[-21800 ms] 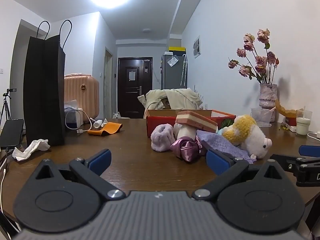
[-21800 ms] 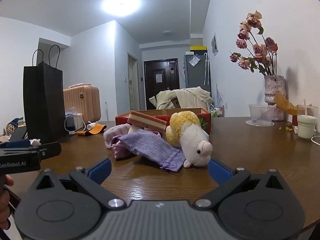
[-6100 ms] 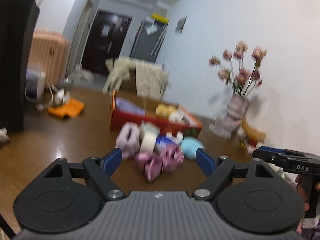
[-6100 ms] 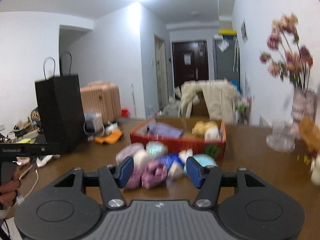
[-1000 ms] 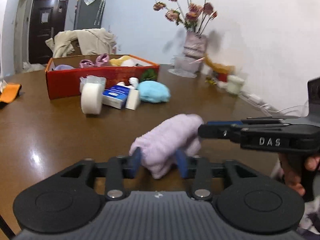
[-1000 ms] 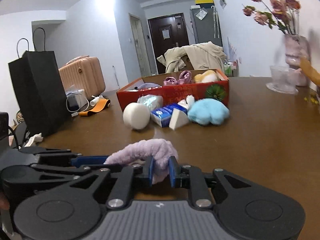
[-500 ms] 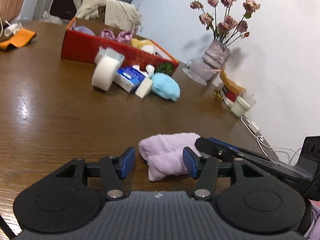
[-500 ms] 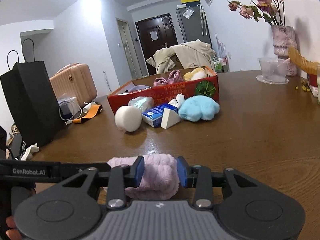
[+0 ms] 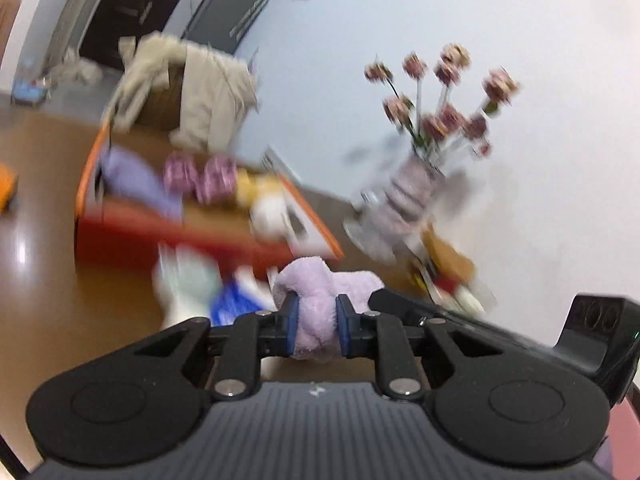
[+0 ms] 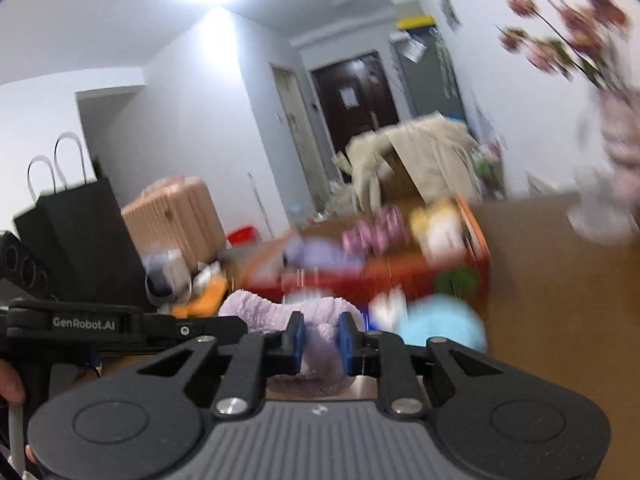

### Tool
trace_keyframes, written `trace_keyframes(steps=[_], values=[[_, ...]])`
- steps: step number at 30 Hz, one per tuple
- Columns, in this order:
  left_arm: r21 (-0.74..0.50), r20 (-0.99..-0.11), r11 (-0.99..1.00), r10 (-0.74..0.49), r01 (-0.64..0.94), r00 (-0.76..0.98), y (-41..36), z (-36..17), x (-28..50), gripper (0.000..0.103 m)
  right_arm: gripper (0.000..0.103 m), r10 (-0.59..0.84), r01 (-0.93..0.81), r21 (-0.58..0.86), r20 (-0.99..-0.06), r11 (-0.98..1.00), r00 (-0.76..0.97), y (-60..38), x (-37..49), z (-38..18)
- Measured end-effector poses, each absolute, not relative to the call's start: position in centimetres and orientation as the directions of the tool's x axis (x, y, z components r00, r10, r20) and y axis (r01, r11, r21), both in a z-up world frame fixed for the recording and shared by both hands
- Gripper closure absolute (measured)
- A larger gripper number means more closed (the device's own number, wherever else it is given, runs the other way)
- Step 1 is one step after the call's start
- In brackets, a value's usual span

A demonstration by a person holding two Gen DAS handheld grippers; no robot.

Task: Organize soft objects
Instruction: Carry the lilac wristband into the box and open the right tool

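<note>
Above the brown tabletop, both tools pinch the same lilac fluffy cloth between them. The left tool has its blue pads closing tight on one bunched end, the fabric squeezed narrow between them; the right tool is closing on the other end in the same way, pads pressed into the pile. The cloth hangs clear of the wood, just short of the red box, which lies beyond it and already contains a purple cloth, pink bundles and a yellow-and-white plush. A light blue soft piece lies on the tabletop just beside the box front. Much of both views is blurred.
</note>
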State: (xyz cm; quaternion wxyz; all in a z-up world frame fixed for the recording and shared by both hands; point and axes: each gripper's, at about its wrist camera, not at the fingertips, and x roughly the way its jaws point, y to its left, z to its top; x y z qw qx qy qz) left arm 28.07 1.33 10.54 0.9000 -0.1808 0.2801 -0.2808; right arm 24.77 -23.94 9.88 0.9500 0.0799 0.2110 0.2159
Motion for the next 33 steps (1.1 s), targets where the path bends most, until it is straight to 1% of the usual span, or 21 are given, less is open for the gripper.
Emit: trace_keyframes(steps=[3, 5, 6, 8, 9, 10, 11, 13, 14, 15, 16, 18, 22, 24, 25, 26, 28, 30, 32, 33], values=[[-0.428, -0.442, 0.835, -0.528, 0.347, 0.725, 2.0, 11.8, 34.6, 0.083, 0.086, 0.472, -0.422, 0.212, -0.375, 0.881, 0.798, -22.0, 32.8, 11.3], [-0.388, -0.5, 0.88, -0.451, 0.274, 0.739, 2.4, 11.6, 39.5, 0.083, 0.086, 0.495, -0.429, 0.247, -0.428, 0.869, 0.756, -20.2, 39.2, 10.9], [-0.362, -0.535, 0.906, -0.393, 0.218, 0.748, 2.5, 11.2, 41.6, 0.083, 0.086, 0.505, -0.426, 0.27, -0.456, 0.863, 0.733, -19.5, 41.6, 10.5], [-0.293, -0.61, 0.942, -0.317, 0.165, 0.726, 2.3, 9.9, 45.4, 0.082, 0.088, 0.503, -0.401, 0.304, -0.517, 0.864, 0.693, -17.7, 46.5, 9.0], [-0.251, -0.651, 0.958, -0.272, 0.137, 0.709, 2.2, 9.2, 47.0, 0.079, 0.088, 0.49, -0.386, 0.303, -0.539, 0.871, 0.685, -16.9, 48.1, 8.2], [-0.192, -0.674, 0.974, -0.22, 0.12, 0.705, 2.0, 8.4, 47.8, 0.075, 0.088, 0.49, -0.386, 0.302, -0.565, 0.872, 0.664, -16.0, 49.7, 7.3], [-0.141, -0.682, 0.985, -0.171, 0.102, 0.711, 1.9, 7.9, 48.3, 0.074, 0.089, 0.491, -0.382, 0.311, -0.594, 0.87, 0.637, -15.3, 51.0, 6.4], [-0.06, -0.671, 0.993, -0.118, 0.105, 0.732, 1.8, 7.2, 48.4, 0.067, 0.09, 0.471, -0.372, 0.294, -0.627, 0.88, 0.62, -14.4, 52.1, 4.8], [-0.063, -0.665, 0.992, -0.121, 0.106, 0.737, 2.2, 7.3, 48.4, 0.066, 0.09, 0.465, -0.37, 0.289, -0.646, 0.883, 0.605, -14.0, 52.4, 4.1], [-0.071, -0.674, 0.991, -0.13, 0.111, 0.727, 2.6, 7.2, 48.4, 0.063, 0.09, 0.472, -0.371, 0.3, -0.663, 0.879, 0.582, -14.0, 52.6, 3.5], [-0.085, -0.675, 0.99, -0.139, 0.111, 0.724, 3.0, 7.2, 48.2, 0.054, 0.088, 0.48, -0.367, 0.316, -0.667, 0.875, 0.569, -14.0, 52.8, 3.1], [-0.1, -0.655, 0.989, -0.15, 0.113, 0.741, 3.6, 7.7, 47.5, 0.052, 0.084, 0.48, -0.362, 0.32, -0.664, 0.875, 0.573, -14.3, 52.6, 3.0], [-0.089, -0.626, 0.99, -0.14, 0.107, 0.767, 3.9, 10.1, 46.3, 0.052, 0.075, 0.486, -0.377, 0.31, -0.622, 0.873, 0.614, -16.0, 51.0, 5.5], [-0.078, -0.602, 0.991, -0.135, 0.11, 0.787, 3.8, 11.7, 45.2, 0.051, 0.073, 0.487, -0.39, 0.294, -0.592, 0.873, 0.643, -17.3, 49.5, 7.6], [-0.074, -0.584, 0.99, -0.142, 0.121, 0.8, 3.7, 12.5, 44.0, 0.046, 0.07, 0.483, -0.396, 0.28, -0.575, 0.875, 0.66, -18.0, 48.4, 8.8], [-0.07, -0.569, 0.989, -0.146, 0.129, 0.81, 3.7, 13.2, 43.0, 0.044, 0.065, 0.476, -0.402, 0.26, -0.559, 0.878, 0.679, -18.8, 47.0, 10.1], [-0.055, -0.535, 0.986, -0.16, 0.154, 0.83, 3.5, 14.4, 40.3, 0.039, 0.058, 0.462, -0.42, 0.206, -0.528, 0.884, 0.712, -20.2, 44.1, 12.4], [-0.047, -0.499, 0.982, -0.181, 0.182, 0.848, 3.5, 15.6, 37.0, 0.035, 0.053, 0.444, -0.432, 0.147, -0.503, 0.89, 0.741, -21.5, 41.1, 14.3], [-0.044, -0.47, 0.978, -0.2, 0.203, 0.86, 3.6, 16.5, 34.1, 0.031, 0.046, 0.423, -0.432, 0.094, -0.466, 0.897, 0.777, -22.9, 37.5, 16.0], [-0.042, -0.461, 0.977, -0.205, 0.209, 0.863, 3.7, 16.8, 33.0, 0.03, 0.045, 0.411, -0.427, 0.073, -0.456, 0.901, 0.789, -23.4, 36.1, 16.6]])
